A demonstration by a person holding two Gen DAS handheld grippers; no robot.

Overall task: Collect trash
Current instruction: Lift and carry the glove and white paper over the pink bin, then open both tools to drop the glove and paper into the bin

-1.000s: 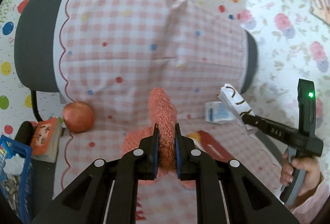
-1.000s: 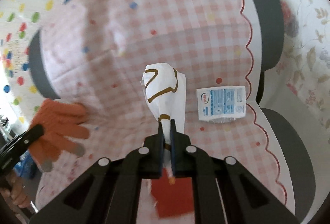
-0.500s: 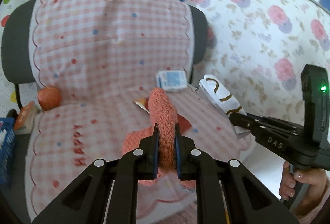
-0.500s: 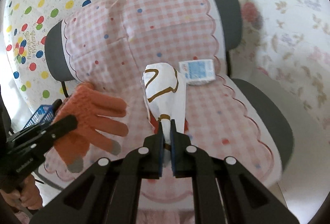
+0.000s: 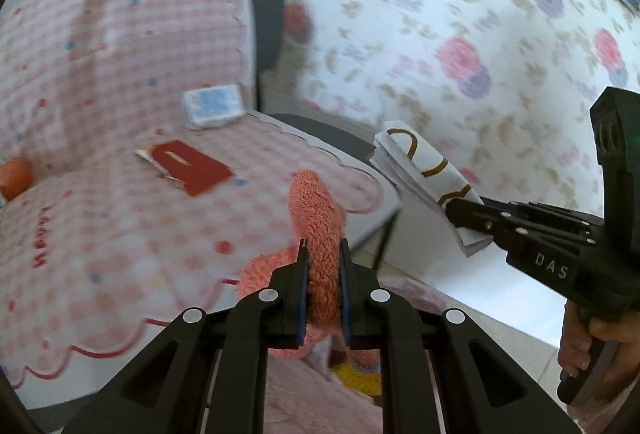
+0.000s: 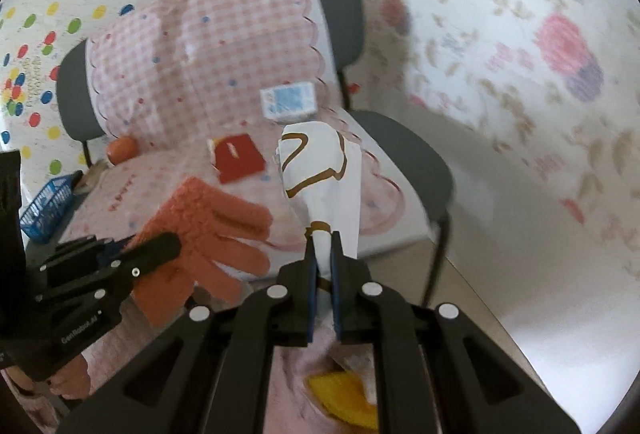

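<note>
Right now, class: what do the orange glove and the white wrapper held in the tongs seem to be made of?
Orange glove: fuzzy knitted yarn, probably; matte, looped pile, grey fingertip patches. White wrapper: seemingly thin paper, matte, creased and folded, with brown printed lines.

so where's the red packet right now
The red packet lies flat on the chair's checked seat cover, left of centre in both views, between the apple and the blue-white tissue pack.
</note>
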